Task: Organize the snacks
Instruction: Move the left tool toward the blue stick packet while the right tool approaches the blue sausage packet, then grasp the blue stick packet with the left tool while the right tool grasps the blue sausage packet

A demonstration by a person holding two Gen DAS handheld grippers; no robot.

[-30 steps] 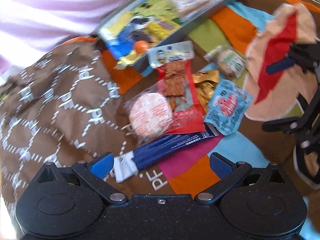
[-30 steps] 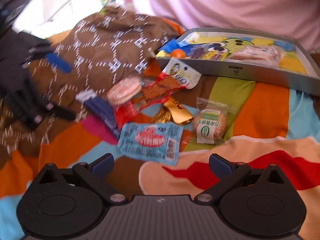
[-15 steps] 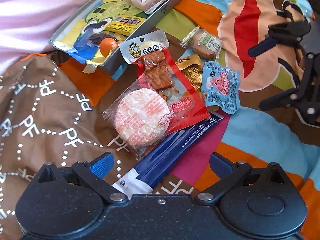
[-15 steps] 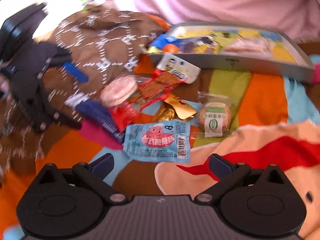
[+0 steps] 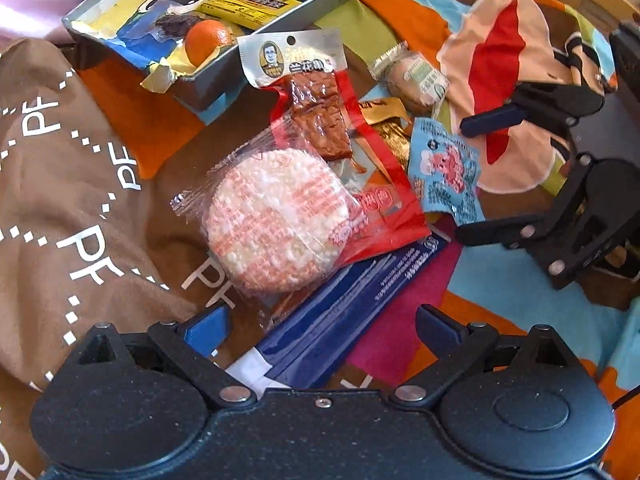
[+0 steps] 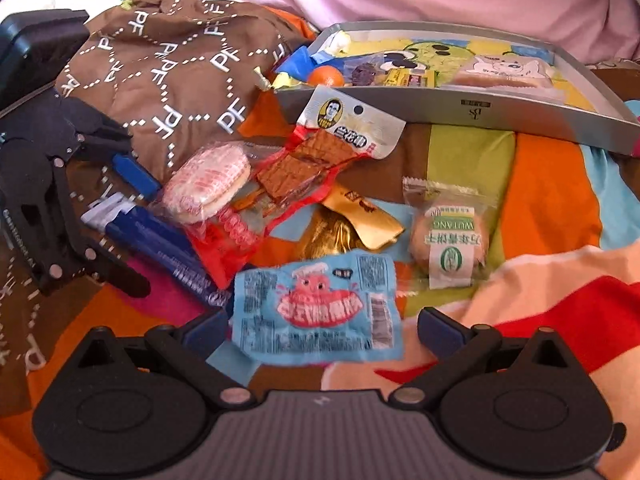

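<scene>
A few snacks are seen in the tray point(image 6: 520, 118); six remain in the pile (rice cracker point(image 5: 276, 220) topmost); left gripper point(image 5: 320, 330) and right gripper point(image 6: 322, 326) are held wide apart, empty.

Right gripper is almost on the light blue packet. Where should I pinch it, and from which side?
Take the light blue packet by its near crimped edge, coming in low and straight ahead. It lies flat between the open right gripper fingers with that edge closest; its far edge abuts the gold wrapper, so the near side looks less cluttered.

I see bright daylight blowing out the far left corner; fisheye bends both views' edges, and my right view is slightly blurred.
</scene>
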